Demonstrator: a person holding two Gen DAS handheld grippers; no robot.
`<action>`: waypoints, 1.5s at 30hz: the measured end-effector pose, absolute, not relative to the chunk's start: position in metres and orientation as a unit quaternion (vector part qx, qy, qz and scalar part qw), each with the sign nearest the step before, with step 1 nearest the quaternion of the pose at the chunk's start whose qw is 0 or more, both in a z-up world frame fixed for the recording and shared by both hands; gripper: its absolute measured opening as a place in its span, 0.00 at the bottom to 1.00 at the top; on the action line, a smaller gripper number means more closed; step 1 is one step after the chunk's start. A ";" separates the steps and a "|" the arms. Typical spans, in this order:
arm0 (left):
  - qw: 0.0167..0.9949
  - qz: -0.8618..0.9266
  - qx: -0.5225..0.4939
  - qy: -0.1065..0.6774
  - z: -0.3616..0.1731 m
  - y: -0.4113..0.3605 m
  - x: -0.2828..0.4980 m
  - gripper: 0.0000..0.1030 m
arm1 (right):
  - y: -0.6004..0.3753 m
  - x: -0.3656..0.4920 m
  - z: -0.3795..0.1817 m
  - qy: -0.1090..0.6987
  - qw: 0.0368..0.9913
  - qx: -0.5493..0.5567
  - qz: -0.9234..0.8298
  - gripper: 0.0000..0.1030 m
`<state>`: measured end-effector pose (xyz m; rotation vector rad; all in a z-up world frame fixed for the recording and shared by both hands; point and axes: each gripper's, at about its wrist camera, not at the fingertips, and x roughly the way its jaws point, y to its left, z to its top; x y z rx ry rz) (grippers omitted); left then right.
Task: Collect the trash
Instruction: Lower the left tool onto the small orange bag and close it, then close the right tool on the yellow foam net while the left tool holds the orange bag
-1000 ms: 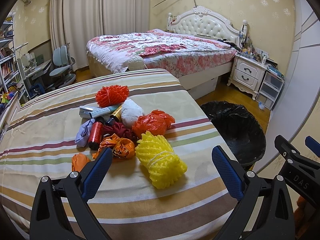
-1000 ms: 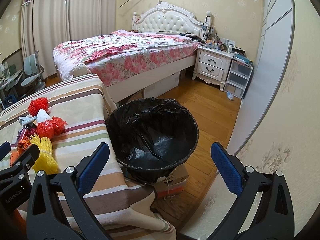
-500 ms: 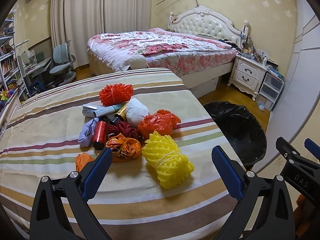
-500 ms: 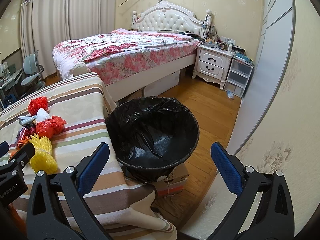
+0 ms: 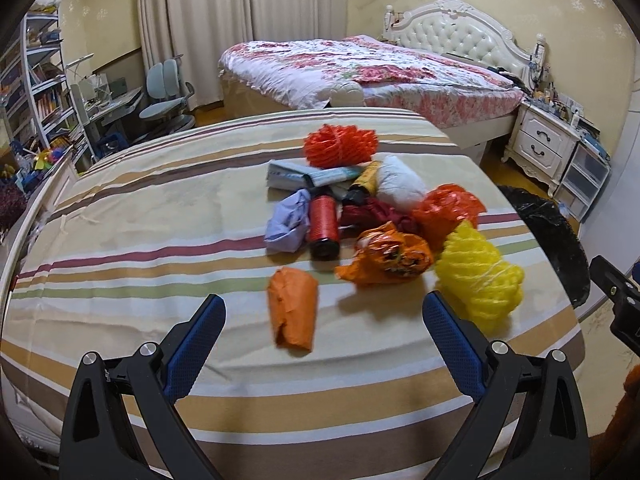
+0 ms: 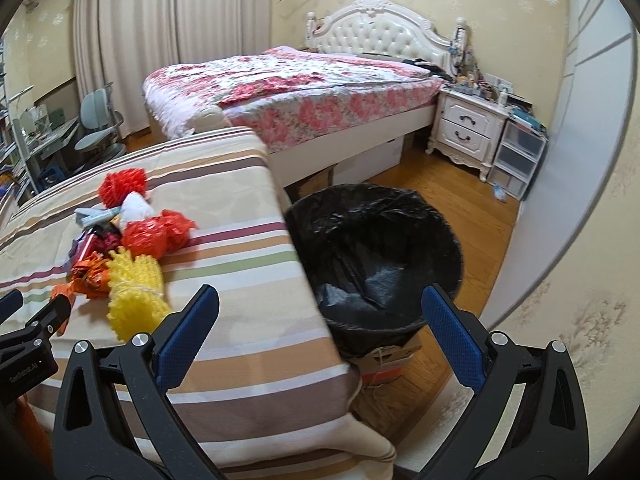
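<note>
Warm indoor light, soft shadows, slight blur, fisheye-bent edges

Left gripper [image 5: 323,314]: two black plastic arms with triangular cut-outs, silver round screw heads near the finger bases, fingers [image 5: 195,345] faced with blue dimpled pads. Right gripper [image 6: 320,307]: same build, black frame, silver screws, blue textured pads [image 6: 452,338]. Small white lettering on the left gripper's black housing, illegible.
</note>
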<state>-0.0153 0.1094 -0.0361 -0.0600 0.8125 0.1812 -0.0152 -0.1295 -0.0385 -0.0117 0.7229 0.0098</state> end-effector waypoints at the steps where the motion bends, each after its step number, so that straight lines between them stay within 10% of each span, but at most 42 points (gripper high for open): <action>1: 0.912 0.095 -0.031 0.399 -0.039 0.116 -0.016 0.93 | -0.125 -0.015 -0.039 0.355 0.935 -0.007 0.010 0.96; 7: 0.899 0.115 -0.039 0.420 -0.052 0.135 -0.016 0.88 | -0.105 0.001 -0.036 0.367 0.929 -0.011 0.034 0.96; 23: 0.901 0.082 -0.035 0.425 -0.060 0.145 -0.005 0.33 | -0.079 0.014 -0.040 0.380 0.923 -0.031 0.061 0.96; 39: 0.900 0.102 -0.071 0.417 -0.054 0.177 -0.020 0.32 | -0.036 0.001 -0.036 0.374 0.918 -0.059 0.119 0.95; 45: 0.901 0.105 -0.076 0.415 -0.053 0.180 -0.022 0.32 | -0.024 0.006 -0.051 0.401 0.902 -0.065 0.144 0.73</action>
